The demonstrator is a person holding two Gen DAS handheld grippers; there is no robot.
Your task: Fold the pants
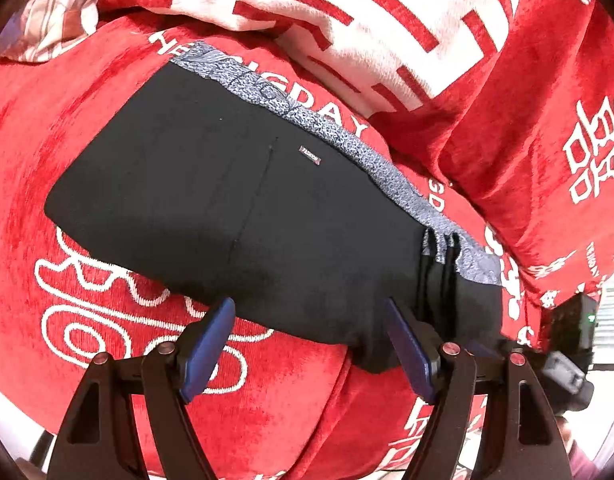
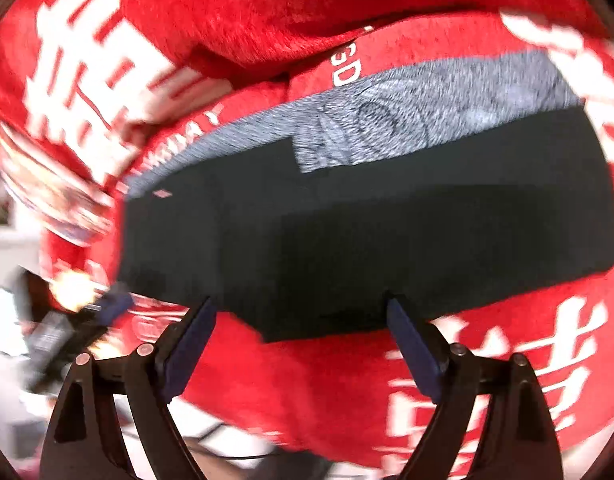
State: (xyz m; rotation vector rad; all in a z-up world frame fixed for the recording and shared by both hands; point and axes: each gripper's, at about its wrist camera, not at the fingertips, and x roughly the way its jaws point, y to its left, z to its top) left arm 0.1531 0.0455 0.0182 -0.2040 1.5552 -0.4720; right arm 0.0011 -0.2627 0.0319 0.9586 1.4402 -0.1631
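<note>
The black pants lie folded into a compact block on the red blanket. A grey patterned inner band shows along their far edge, and a small label sits near it. My left gripper hovers over the pants' near edge with its blue pads wide apart and nothing pressed between them. In the blurred right wrist view the same pants fill the middle, the grey band behind them. My right gripper stands open at their near edge and grips nothing.
The red blanket with large white characters covers the whole surface and is bunched into a thick fold behind the pants. A patterned cloth lies at the far left. A dark device with a green light is at the right edge.
</note>
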